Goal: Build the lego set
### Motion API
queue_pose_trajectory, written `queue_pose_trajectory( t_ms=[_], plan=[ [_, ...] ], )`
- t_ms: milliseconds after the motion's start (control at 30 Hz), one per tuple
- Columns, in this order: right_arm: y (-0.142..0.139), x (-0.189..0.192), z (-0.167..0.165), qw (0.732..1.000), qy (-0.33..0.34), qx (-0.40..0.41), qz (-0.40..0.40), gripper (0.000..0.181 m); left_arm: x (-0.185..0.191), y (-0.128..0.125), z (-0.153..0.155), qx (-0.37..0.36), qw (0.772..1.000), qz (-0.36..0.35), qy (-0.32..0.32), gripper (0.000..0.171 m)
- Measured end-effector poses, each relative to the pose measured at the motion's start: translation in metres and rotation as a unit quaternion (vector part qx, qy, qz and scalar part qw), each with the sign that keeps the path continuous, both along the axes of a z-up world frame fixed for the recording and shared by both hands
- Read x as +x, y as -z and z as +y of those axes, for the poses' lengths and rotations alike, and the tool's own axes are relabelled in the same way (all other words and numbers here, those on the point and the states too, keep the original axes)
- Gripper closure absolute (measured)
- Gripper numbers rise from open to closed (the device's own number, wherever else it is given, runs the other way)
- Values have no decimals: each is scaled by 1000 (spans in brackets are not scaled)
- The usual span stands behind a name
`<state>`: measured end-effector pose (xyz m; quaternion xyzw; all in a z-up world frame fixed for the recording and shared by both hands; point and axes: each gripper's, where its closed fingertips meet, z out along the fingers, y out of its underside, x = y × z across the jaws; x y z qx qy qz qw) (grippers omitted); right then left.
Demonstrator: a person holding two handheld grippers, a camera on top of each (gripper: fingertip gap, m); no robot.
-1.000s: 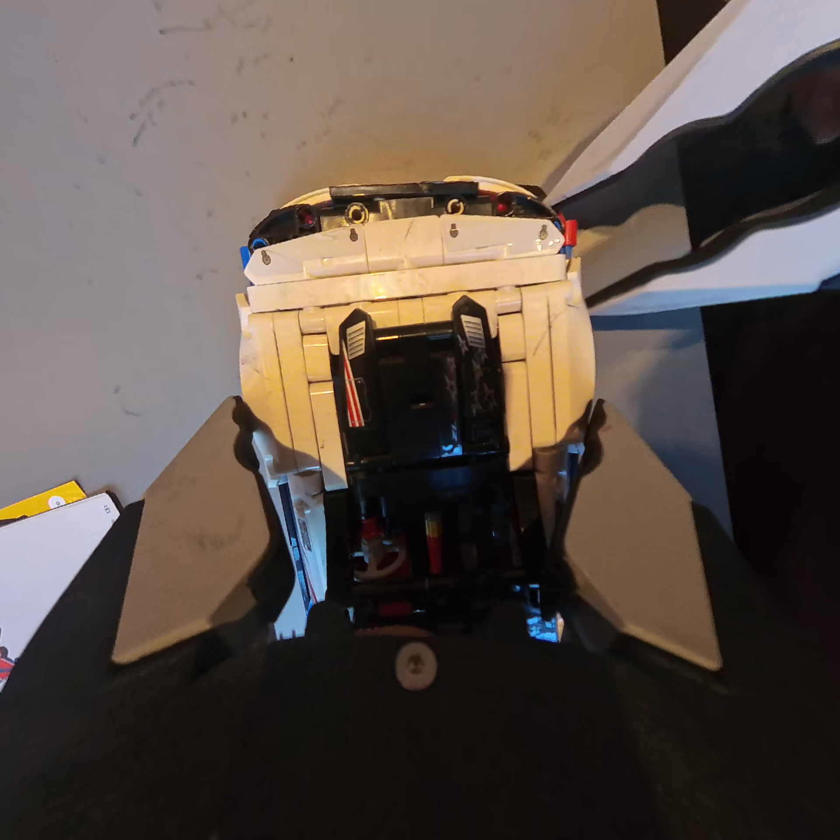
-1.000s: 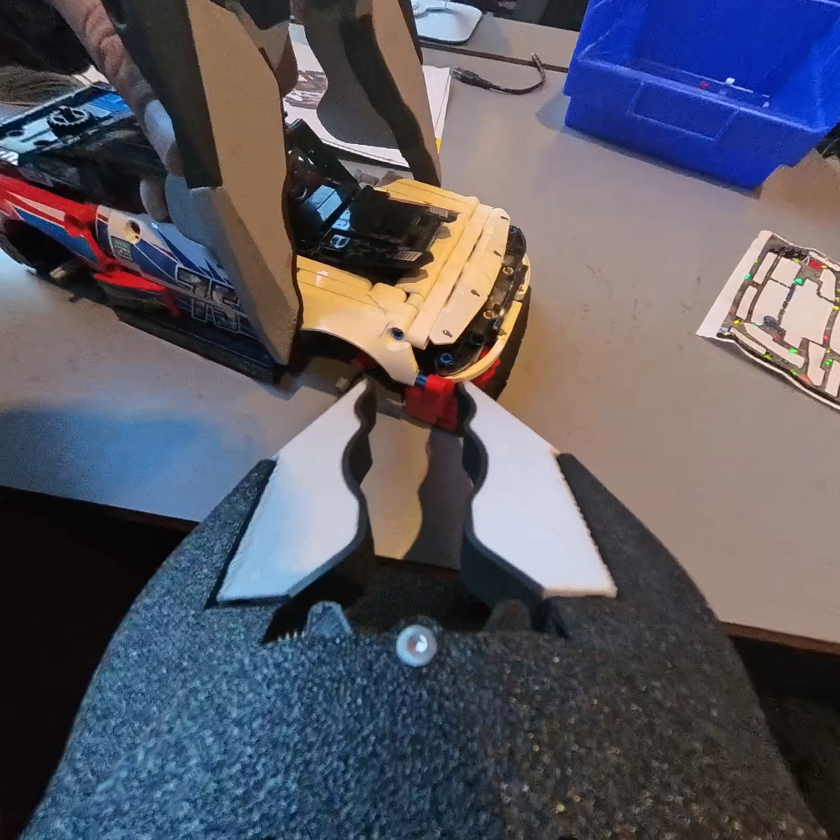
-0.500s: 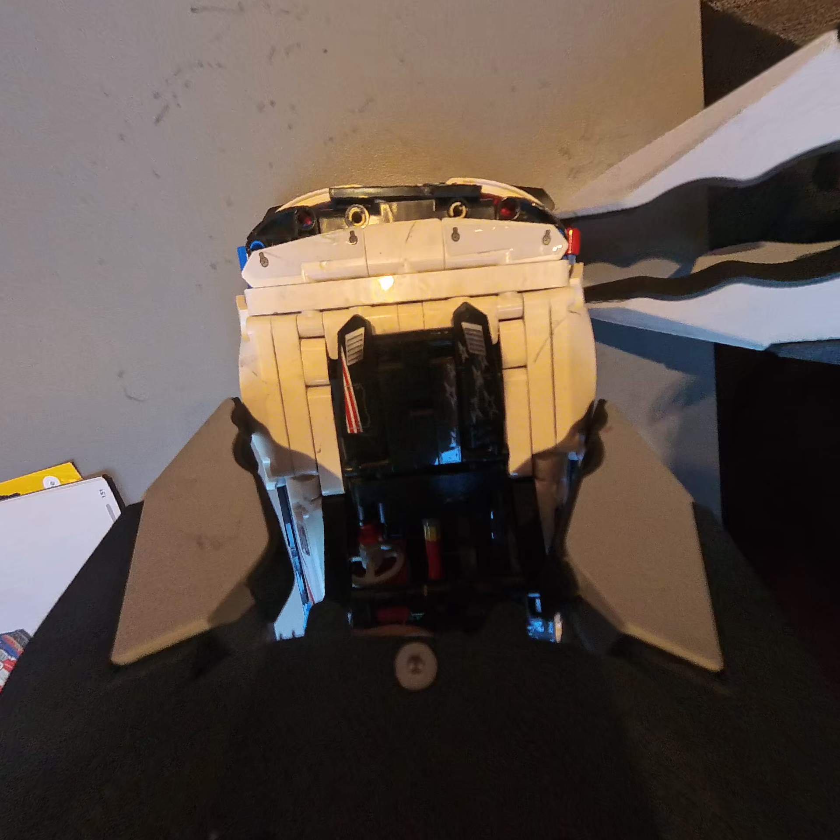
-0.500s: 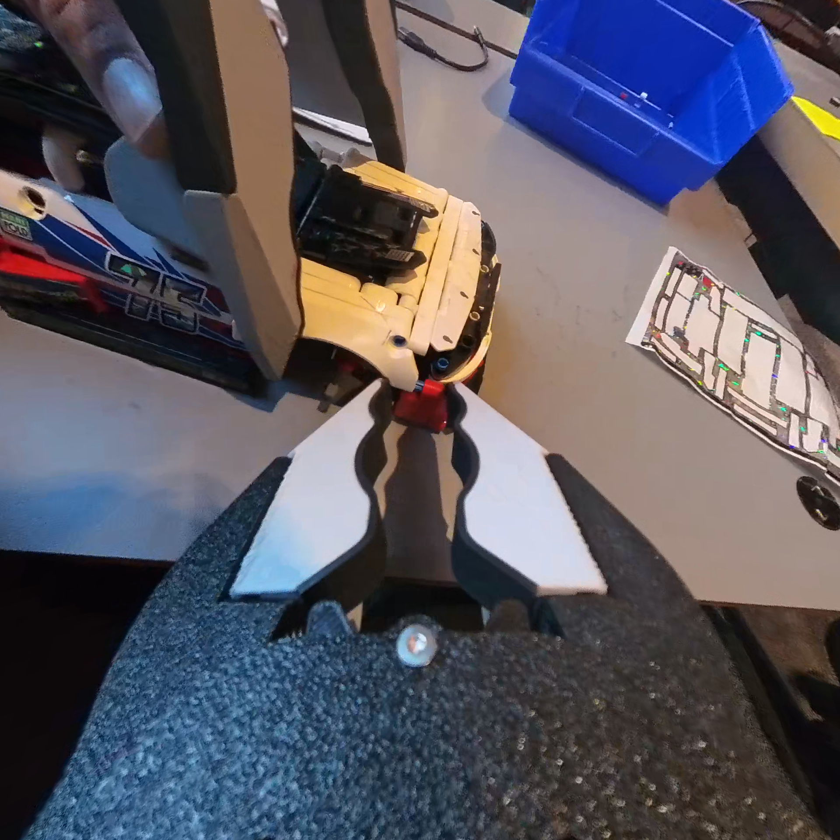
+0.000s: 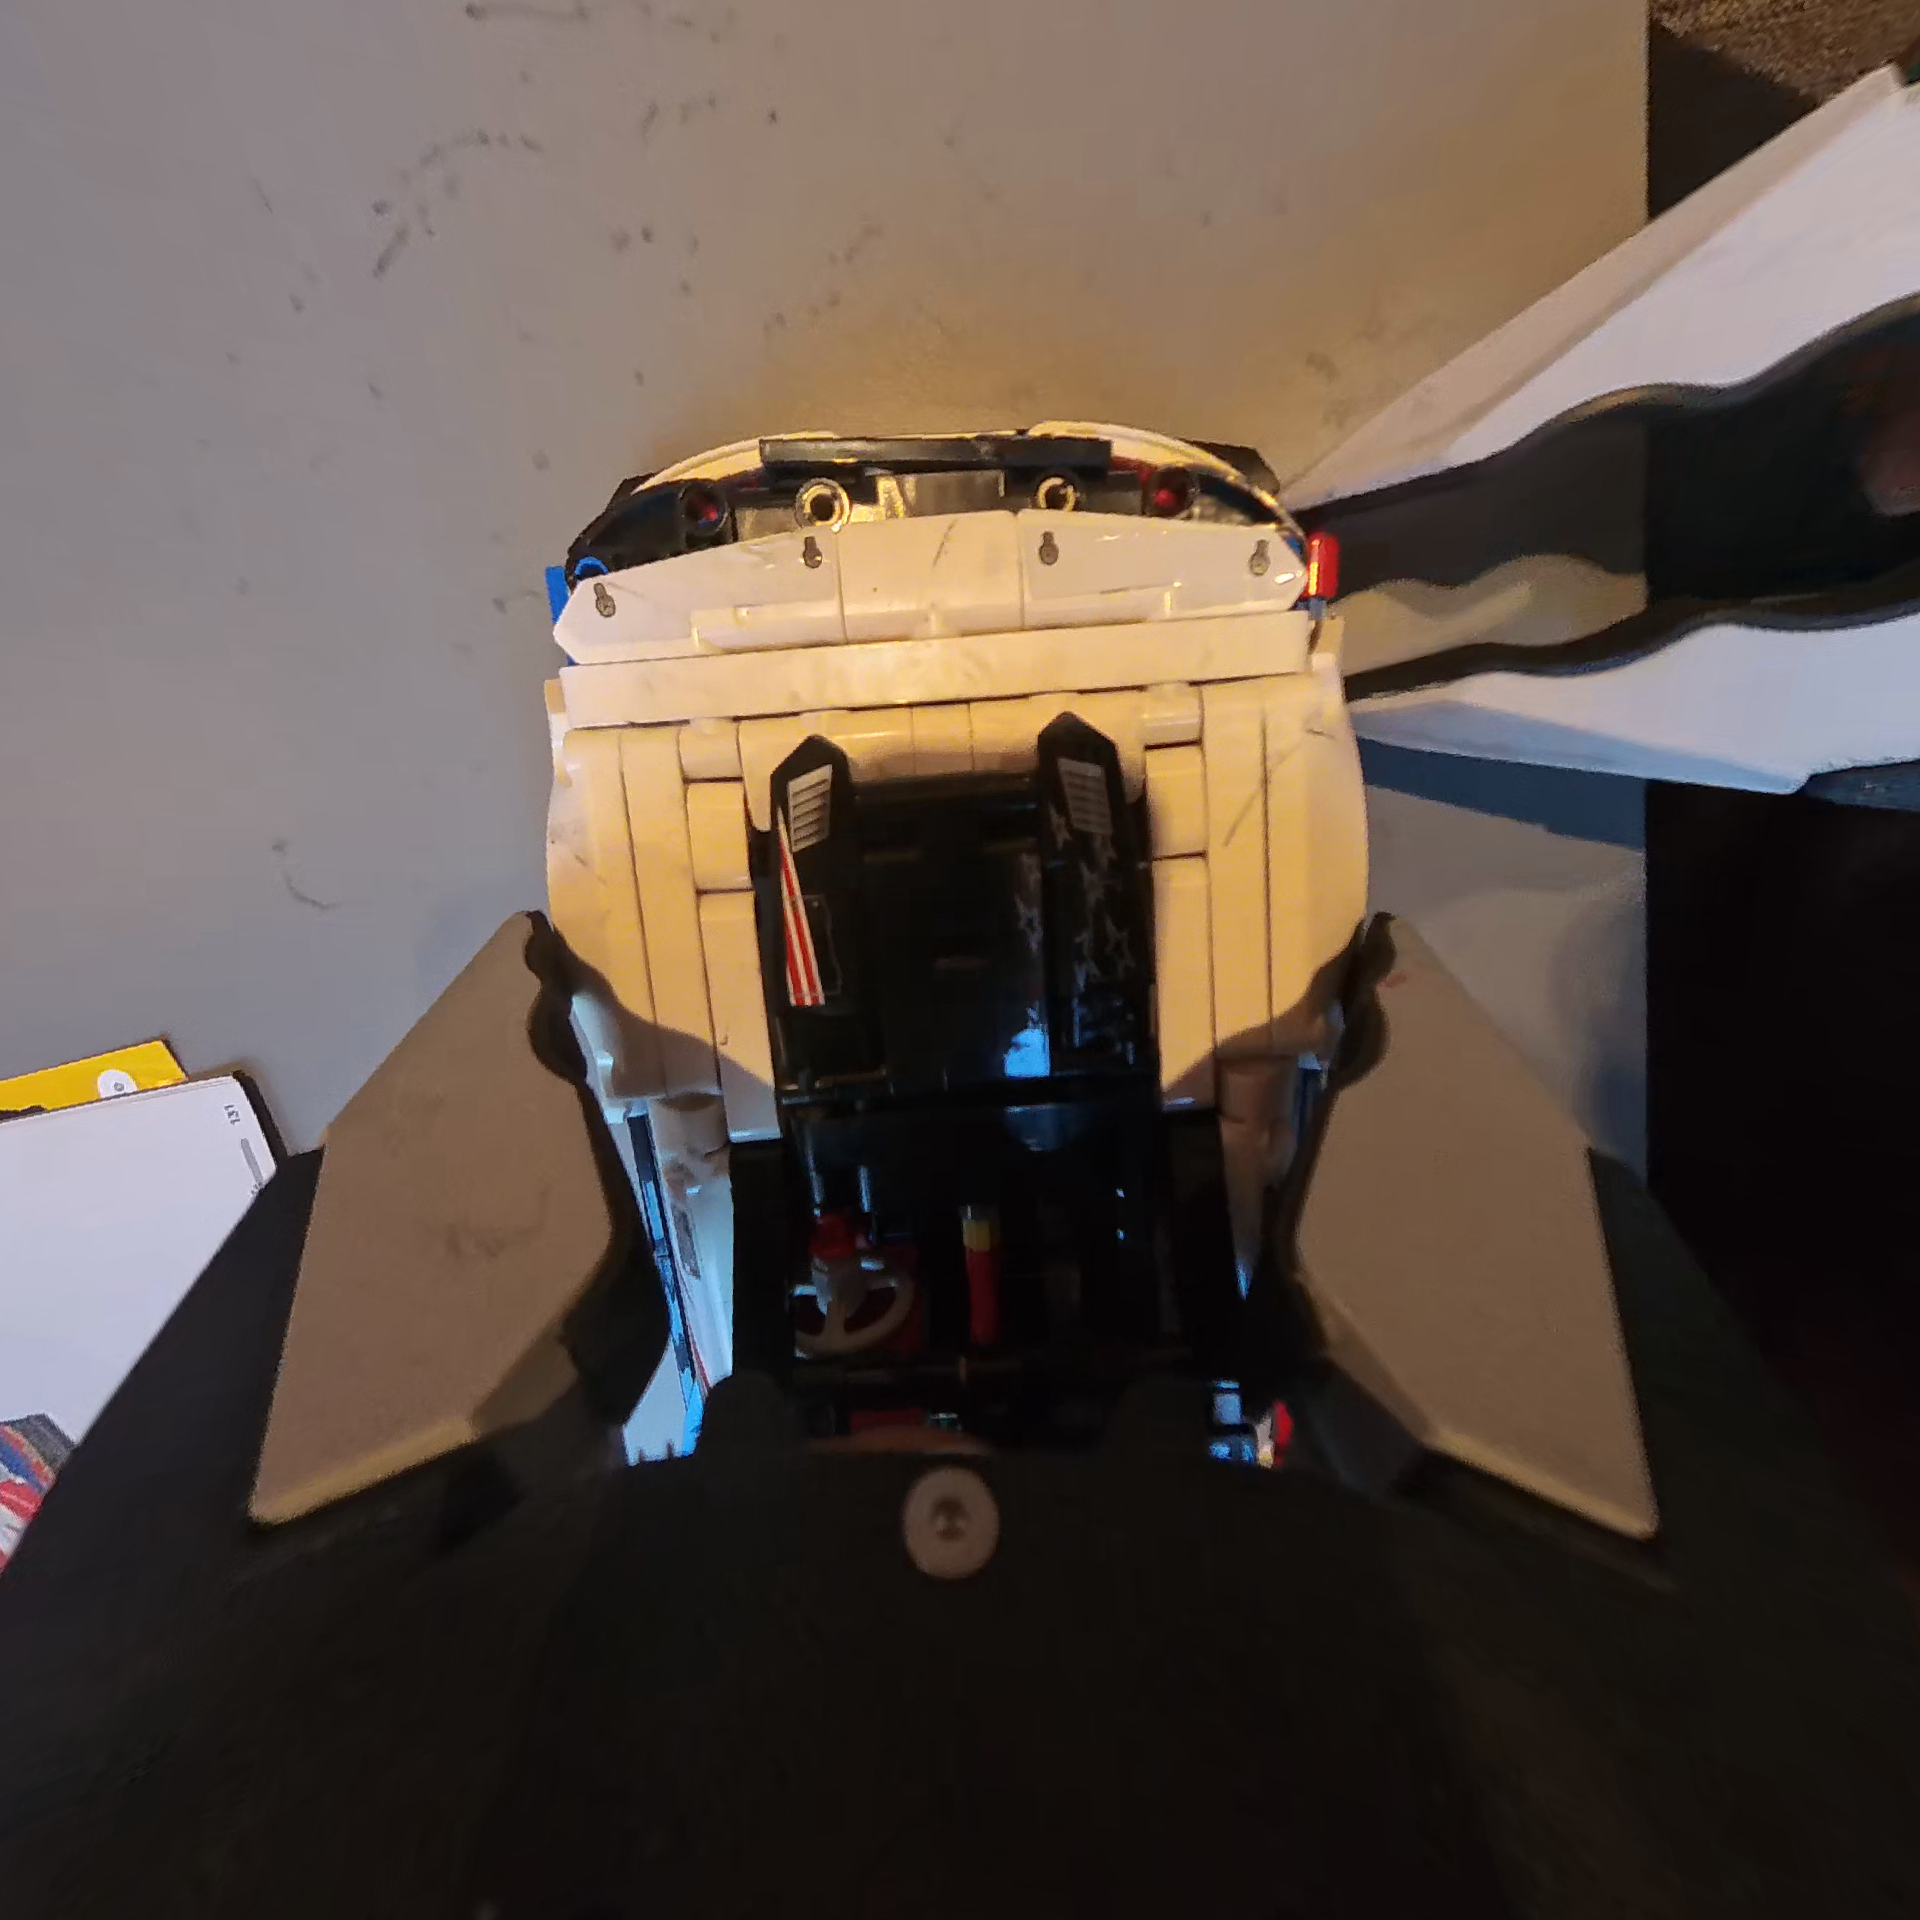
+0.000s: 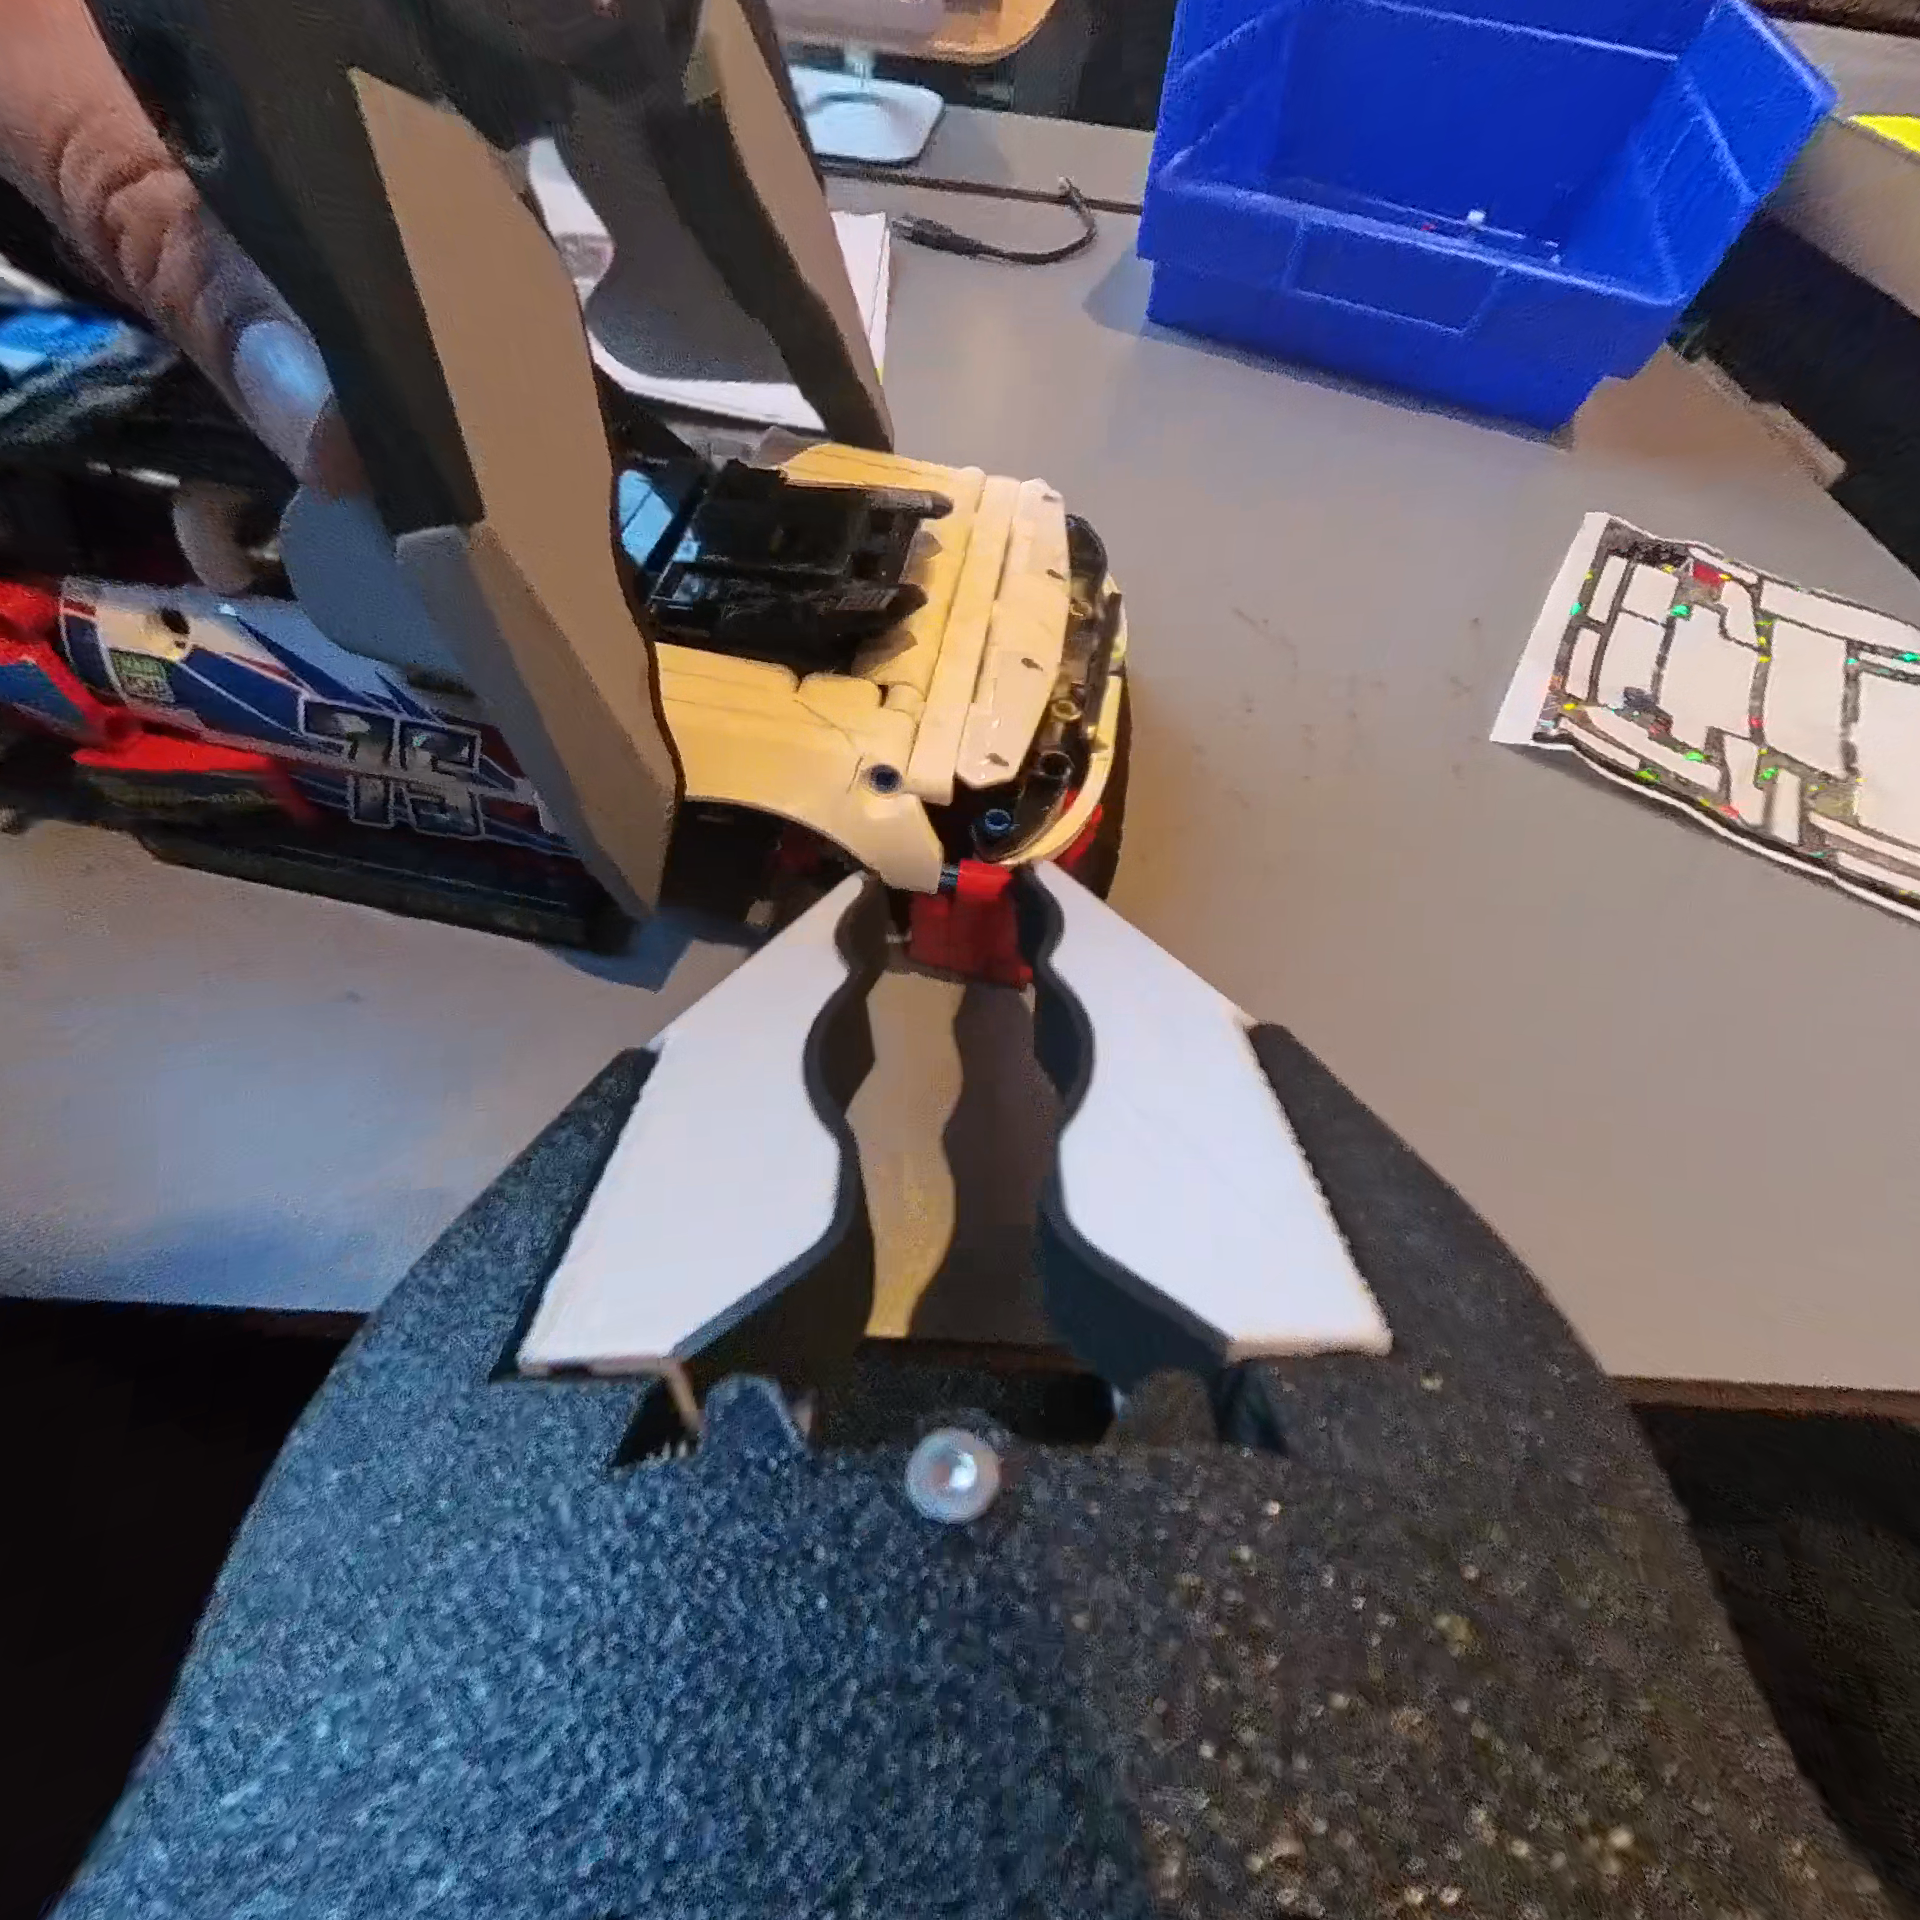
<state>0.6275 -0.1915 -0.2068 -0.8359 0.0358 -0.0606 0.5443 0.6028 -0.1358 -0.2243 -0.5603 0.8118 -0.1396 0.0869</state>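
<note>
Two hand-held grippers meet at the lego car (image 6: 831, 675), its long axis running left to right. The left hand-held gripper (image 5: 951, 987) is clamped across its body; the right hand-held gripper (image 6: 951, 925), nearer the nose, pinches a red piece (image 6: 966, 930) under the front corner

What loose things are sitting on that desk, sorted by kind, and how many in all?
Lego race car: 1
Blue parts bin: 1
Sticker sheet: 1
Instruction booklet: 1
Black cable: 1
Handheld grippers: 2, left gripper, right gripper
Total: 7
</note>
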Motion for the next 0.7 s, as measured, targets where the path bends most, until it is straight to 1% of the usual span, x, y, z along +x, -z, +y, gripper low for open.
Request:
queue_pose_trajectory(
  t_ms=[100,167,333,467,600,633,700],
  plan=[
    [-1,1,-2,999,-7,10,41,154,1,-1,-1,-5,1000,-2,-2,28],
    [-1,4,-3,999,-6,9,44,154,2,-1,-1,-6,1000,-3,-6,28],
    [-4,5,-6,1000,11,-7,-28,157,4,-1,-3,-9,1000,-2,-6,29],
    [-4,6,-6,999,15,-13,-48,158,5,-1,-4,-8,1000,0,-4,28],
    [-3,5,-5,988,21,-47,-144,162,5,-1,-3,-6,1000,0,-7,29],
    [-4,6,-5,986,20,-50,-159,163,5,-1,-3,-4,1000,1,-9,29],
    [-4,6,-4,985,12,-55,-162,166,6,-1,-2,-5,1000,1,-14,28]
  ],
)
